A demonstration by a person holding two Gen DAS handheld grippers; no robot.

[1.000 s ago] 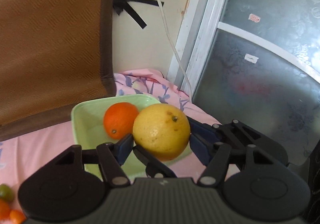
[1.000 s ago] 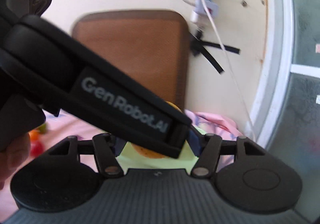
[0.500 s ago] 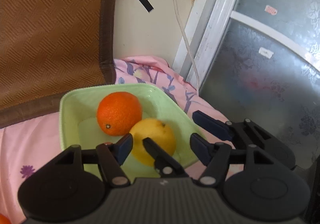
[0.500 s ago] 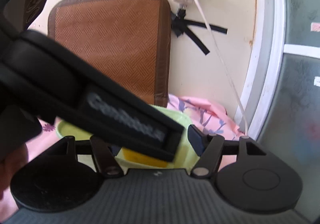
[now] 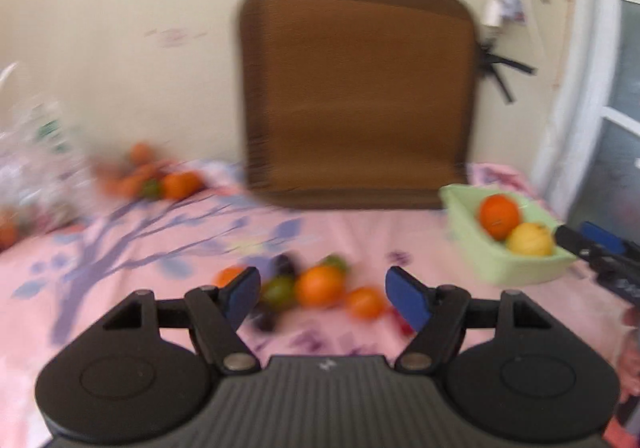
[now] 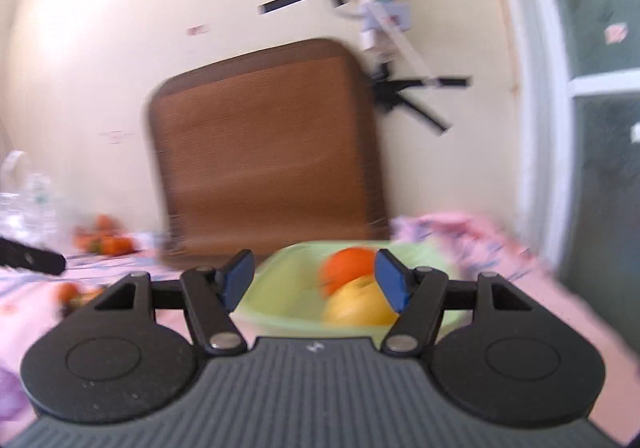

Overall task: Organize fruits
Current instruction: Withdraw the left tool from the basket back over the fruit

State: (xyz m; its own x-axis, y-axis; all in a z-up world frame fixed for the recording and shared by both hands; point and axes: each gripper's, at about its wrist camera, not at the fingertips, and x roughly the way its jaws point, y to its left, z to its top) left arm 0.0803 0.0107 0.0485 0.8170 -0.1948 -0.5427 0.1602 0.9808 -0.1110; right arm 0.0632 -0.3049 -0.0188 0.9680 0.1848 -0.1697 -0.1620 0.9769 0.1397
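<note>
A pale green dish (image 5: 492, 268) on the pink cloth holds an orange (image 5: 499, 215) and a yellow citrus fruit (image 5: 529, 240). My left gripper (image 5: 325, 294) is open and empty, above a loose pile of small orange and green fruits (image 5: 318, 286) on the cloth. My right gripper (image 6: 314, 282) is open and empty, close in front of the dish (image 6: 280, 280), where the orange (image 6: 346, 268) and the yellow fruit (image 6: 358, 306) lie. The right gripper's tip also shows at the right edge of the left wrist view (image 5: 592, 244).
A brown woven mat (image 5: 356, 96) leans on the wall behind the cloth. More small fruits (image 5: 160, 180) and a clear plastic bag (image 5: 32, 168) lie at the far left. A glass door (image 6: 600, 168) stands on the right. Both views are motion-blurred.
My left gripper let the yellow fruit go into the green dish, then pulled back and swung left over the loose fruits. It no longer blocks the right wrist view.
</note>
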